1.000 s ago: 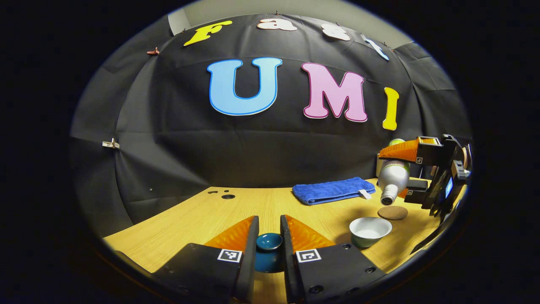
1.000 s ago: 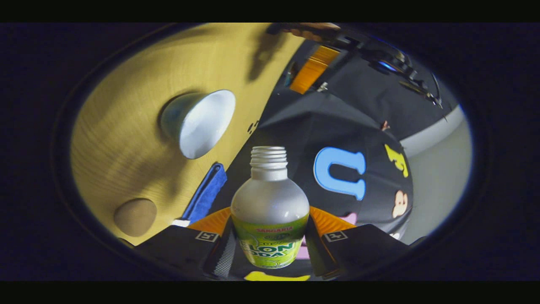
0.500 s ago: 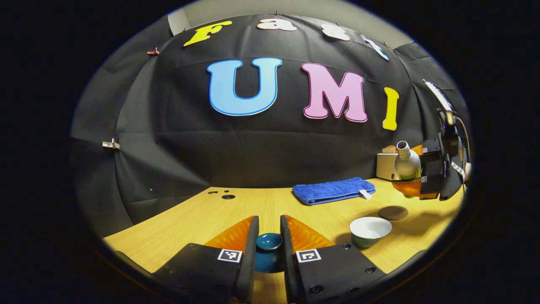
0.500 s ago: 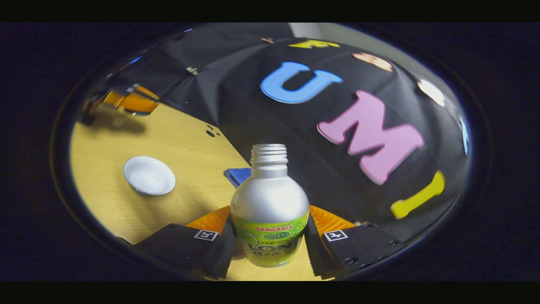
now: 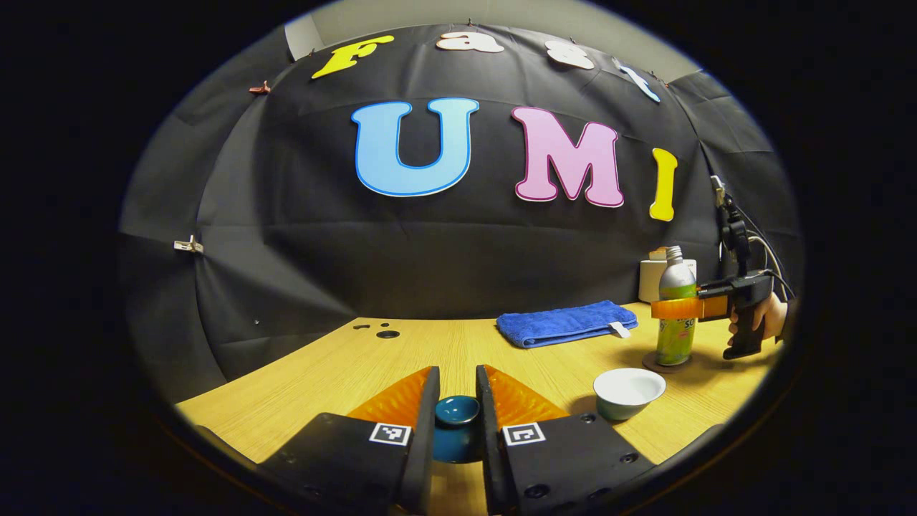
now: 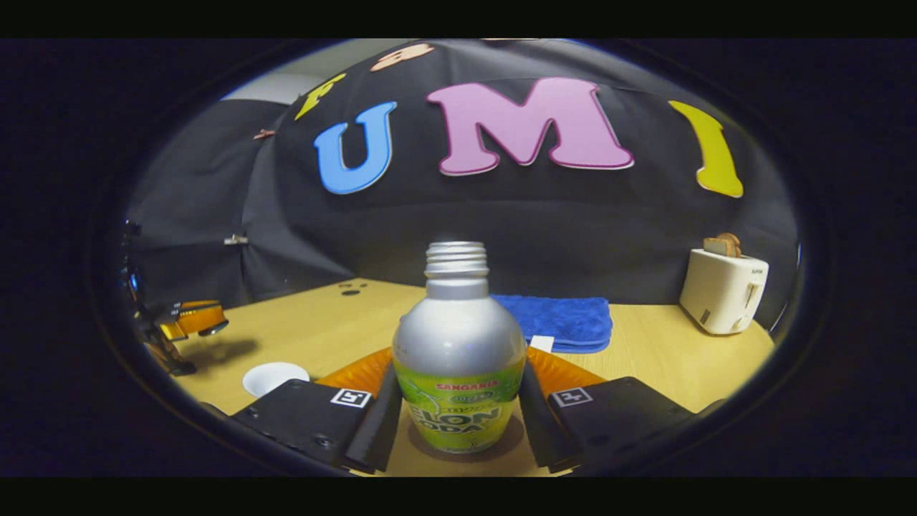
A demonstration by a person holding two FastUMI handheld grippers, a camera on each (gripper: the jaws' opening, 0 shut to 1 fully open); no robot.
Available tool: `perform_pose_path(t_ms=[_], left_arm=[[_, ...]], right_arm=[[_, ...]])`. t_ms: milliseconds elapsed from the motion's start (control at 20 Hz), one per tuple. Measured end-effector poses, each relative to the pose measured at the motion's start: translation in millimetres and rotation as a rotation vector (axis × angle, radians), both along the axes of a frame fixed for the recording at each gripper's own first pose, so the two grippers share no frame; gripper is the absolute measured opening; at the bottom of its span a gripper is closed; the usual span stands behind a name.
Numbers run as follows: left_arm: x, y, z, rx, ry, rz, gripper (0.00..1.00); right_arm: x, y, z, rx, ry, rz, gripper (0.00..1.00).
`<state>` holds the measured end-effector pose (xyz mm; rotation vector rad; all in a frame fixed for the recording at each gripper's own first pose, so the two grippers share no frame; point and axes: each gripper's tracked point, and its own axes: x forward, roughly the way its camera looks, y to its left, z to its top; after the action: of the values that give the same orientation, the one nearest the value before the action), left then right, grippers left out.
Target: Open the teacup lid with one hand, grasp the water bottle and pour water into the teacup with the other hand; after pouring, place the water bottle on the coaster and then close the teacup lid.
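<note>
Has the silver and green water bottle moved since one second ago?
Yes. The water bottle was tipped over the white teacup; now it stands upright on the round coaster.

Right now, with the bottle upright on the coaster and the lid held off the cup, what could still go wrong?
1. The right tool grips the capless bottle on the coaster; a skewed release could tip it.
2. The cup sits close by; a swing could knock it.
3. The left tool pinches the lid, which might slip.

Brushed-metal bottle with glossy label; matt wood-grain table; fluffy blue towel; glazed teacup
</note>
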<state>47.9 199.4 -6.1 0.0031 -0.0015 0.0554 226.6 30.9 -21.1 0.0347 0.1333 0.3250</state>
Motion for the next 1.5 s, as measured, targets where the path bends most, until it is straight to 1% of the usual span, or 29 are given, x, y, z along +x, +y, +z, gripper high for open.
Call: perform_pose_path(t_ms=[50,100,150,200,350,400,450,500,550,600,650,700,750,800,900,1150,1300,1350,1500], left_arm=[[0.4,0.0,-0.1,0.0,0.0,0.0,0.32],[0.2,0.1,0.1,0.0,0.0,0.0,0.34],[0.3,0.2,-0.2,0.0,0.0,0.0,0.34],[0.3,0.1,-0.1,0.0,0.0,0.0,0.34],[0.3,-0.1,0.0,0.0,0.0,0.0,0.33],[0.1,-0.1,0.0,0.0,0.0,0.0,0.33],[0.0,-0.2,0.3,0.0,0.0,-0.001,0.32],[-0.1,-1.0,-0.2,0.0,0.001,-0.004,0.33],[0.2,-0.9,0.1,0.0,0.0,-0.004,0.34],[0.1,-1.2,-0.1,0.0,0.0,-0.004,0.34],[0.4,-1.2,-0.1,0.0,0.001,-0.004,0.34],[0.4,-1.0,0.1,0.0,0.0,-0.004,0.32],[0.5,-1.4,0.1,-0.001,0.0,-0.004,0.33],[0.6,-1.3,-0.7,-0.001,0.0,-0.004,0.35],[0.6,-1.2,-0.8,-0.001,0.0,-0.004,0.34],[0.6,-1.6,-0.7,-0.001,0.0,-0.004,0.35],[0.5,-1.4,-1.0,-0.001,-0.001,-0.004,0.33],[0.6,-1.4,-1.0,-0.001,0.0,-0.004,0.35],[1.2,-8.1,-0.1,-0.001,-0.001,-0.027,0.33]], right_arm=[[3.6,0.7,-0.5,0.02,-0.012,-0.008,0.76],[1.6,1.9,-6.7,0.034,-0.004,-0.014,0.77],[-0.7,0.8,-5.3,0.049,-0.008,-0.017,0.77],[0.8,-2.3,-2.0,0.055,-0.026,-0.033,0.78],[-0.4,-5.5,-6.4,0.048,-0.014,-0.042,0.82],[-0.6,-6.7,-6.9,0.037,-0.009,-0.041,0.82],[-1.8,-8.7,-6.8,0.021,-0.01,-0.041,0.77],[0.1,-10.2,-5.1,0.009,-0.014,-0.045,0.86],[-0.9,-9.0,-4.1,0.006,-0.016,-0.044,0.9],[-3.6,-7.2,-3.2,0.008,-0.015,-0.042,0.99],[-4.8,-7.4,-2.4,0.003,-0.011,-0.045,0.99],[-6.4,-7.4,-3.9,-0.009,-0.003,-0.05,0.99],[-8.3,-6.0,-5.3,-0.02,0.008,-0.05,0.99],[-9.9,-4.6,-6.9,-0.038,0.019,-0.049,0.99],[-16.5,-4.8,-8.2,-0.058,0.029,-0.048,0.99],[-36.9,0.3,-6.9,-0.053,0.076,-0.033,0.99],[-56.4,-3.3,-2.2,-0.116,0.047,-0.028,0.99],[-64.5,-5.4,-0.1,-0.135,0.027,-0.028,0.99],[-93.6,-18.2,3.9,-0.133,-0.017,-0.026,0.98]])
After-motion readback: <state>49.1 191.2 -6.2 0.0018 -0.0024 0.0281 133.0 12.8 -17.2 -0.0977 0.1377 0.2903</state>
